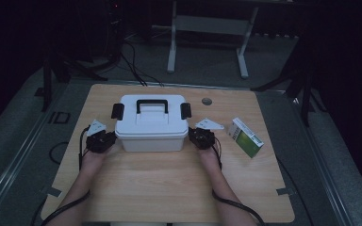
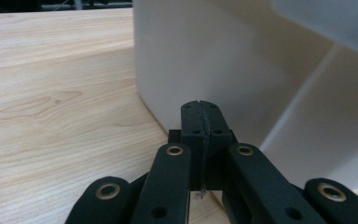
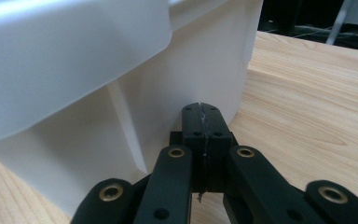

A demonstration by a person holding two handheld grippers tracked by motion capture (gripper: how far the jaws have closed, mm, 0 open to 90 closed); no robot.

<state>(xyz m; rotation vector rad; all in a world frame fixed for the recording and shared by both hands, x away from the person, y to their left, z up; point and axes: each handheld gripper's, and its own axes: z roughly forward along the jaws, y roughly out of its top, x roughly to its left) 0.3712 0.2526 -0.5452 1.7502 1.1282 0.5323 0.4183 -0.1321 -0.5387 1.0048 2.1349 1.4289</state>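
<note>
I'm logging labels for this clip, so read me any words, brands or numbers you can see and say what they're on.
Green and white carton: has print on it, too small and blurred to read.
White storage box: no text seen in the high view or on its walls in the two gripper views.
Nothing else carries readable writing.

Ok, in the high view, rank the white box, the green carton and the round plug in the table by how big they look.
1. White box, clearly largest.
2. Green carton.
3. Round plug, smallest; it lies a little farther from the camera, but not enough to change the order.
</note>
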